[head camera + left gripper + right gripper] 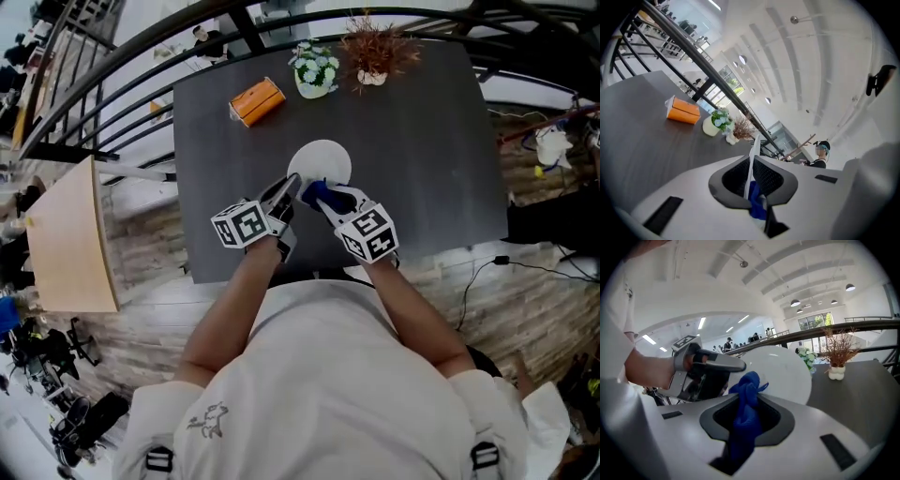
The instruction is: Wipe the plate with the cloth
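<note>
A white plate is held up above the dark table, tilted on edge. My left gripper is shut on the plate's near rim. In the left gripper view the plate shows edge-on as a thin white line between the jaws of that gripper. My right gripper is shut on a blue cloth, bunched right next to the plate's lower rim. In the right gripper view the cloth sticks up out of the gripper, in front of the plate's face.
At the table's far edge lie an orange box, a white pot of flowers and a small vase of dried twigs. A curved railing runs behind the table. A pale board stands at the left, and cables lie on the floor at the right.
</note>
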The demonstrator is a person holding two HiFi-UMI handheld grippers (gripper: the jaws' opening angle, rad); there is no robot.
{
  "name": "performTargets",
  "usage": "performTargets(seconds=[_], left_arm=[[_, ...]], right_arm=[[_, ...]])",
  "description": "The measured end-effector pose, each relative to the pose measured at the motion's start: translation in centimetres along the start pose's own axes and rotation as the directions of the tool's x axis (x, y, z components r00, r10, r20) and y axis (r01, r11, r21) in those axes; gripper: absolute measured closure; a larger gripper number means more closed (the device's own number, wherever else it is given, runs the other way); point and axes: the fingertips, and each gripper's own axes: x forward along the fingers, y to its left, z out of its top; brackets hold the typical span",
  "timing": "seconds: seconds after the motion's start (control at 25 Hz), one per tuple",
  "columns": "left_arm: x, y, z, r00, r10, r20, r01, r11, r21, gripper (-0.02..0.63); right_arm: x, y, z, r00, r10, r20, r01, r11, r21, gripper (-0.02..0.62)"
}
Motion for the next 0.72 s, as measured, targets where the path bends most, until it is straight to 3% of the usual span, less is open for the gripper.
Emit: performTargets(seconds=[0.08, 0.24, 0.48, 0.6, 0.72], left_arm=[[-1.0, -0.4, 1.6, 0.999, 0.000, 0.033, -0.001, 1.000, 0.008, 0.580], [-2.4, -1.1, 1.6, 1.000, -0.015, 0.020, 0.015, 1.000, 0.000, 0.583], [-1.3, -4.9, 0.0, 0.996, -0.080, -0.044, 0.084, 0.991, 0.102, 0.581], [-0.5, -6.5, 0.2, 0.993, -0.098, -0.064, 0.106, 0.982, 0.155, 0.580], [-0.2, -7.3, 1.9, 0.993, -0.110, -0.037, 0.115, 0.977, 0.177, 0.581]], right_arm=[[-0.8, -1.0, -0.1, 1.000, -0.028, -0.002, 0.028, 0.999, 0.031, 0.523], [-3.0, -5.1, 1.4, 0.992, -0.125, 0.014, 0.123, 0.990, 0.070, 0.523], [-4.8, -8.3, 9.2, 0.969, -0.237, 0.063, 0.243, 0.963, -0.113, 0.523], [-4.3, -6.8, 12.4, 0.969, -0.227, 0.102, 0.244, 0.948, -0.202, 0.523], [-3.4, -3.5, 14.1, 0.979, -0.149, 0.140, 0.177, 0.960, -0.219, 0.523]])
